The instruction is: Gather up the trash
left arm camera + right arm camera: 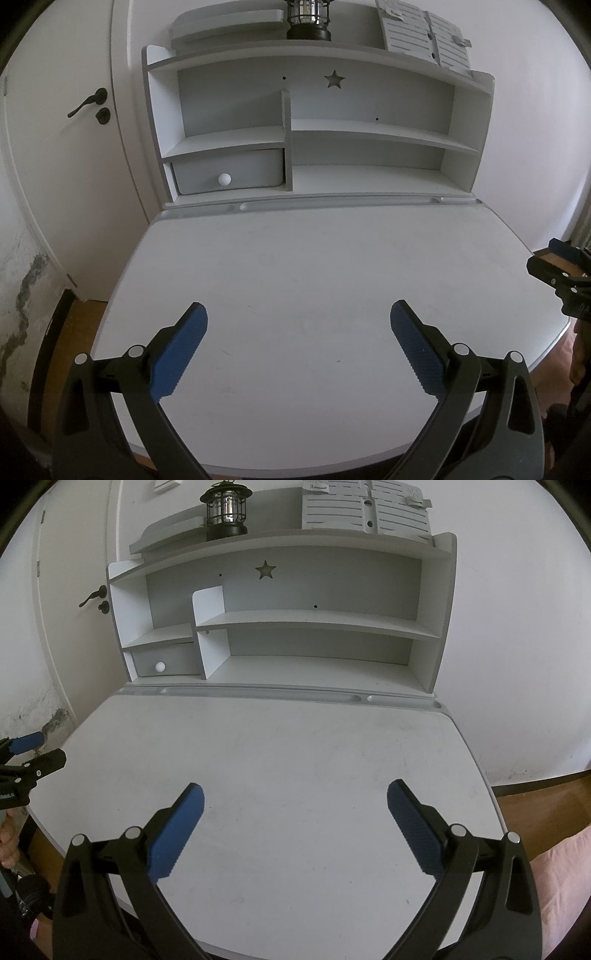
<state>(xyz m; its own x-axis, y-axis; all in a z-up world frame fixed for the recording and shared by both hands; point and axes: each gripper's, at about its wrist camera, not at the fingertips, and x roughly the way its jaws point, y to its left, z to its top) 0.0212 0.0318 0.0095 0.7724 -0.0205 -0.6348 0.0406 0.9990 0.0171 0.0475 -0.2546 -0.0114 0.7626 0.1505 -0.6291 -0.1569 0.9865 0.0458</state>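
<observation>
Both grippers held above the bare white surface, jaws released.

Your left gripper point(298, 345) sits at the lower centre of its frame, jaws spread wide and empty; your right gripper point(295, 825) sits at the lower centre of its own frame, jaws likewise spread and empty; the surface point(314, 266) fills mid-frame; no trash can be made out on it in either view; the shelf unit point(369, 129) stands at the upper centre; a lantern point(226, 511) stands on its top board; a drawer point(229, 177) with a white knob sits at its lower left; a door handle point(86, 103) shows at the upper left.
</observation>
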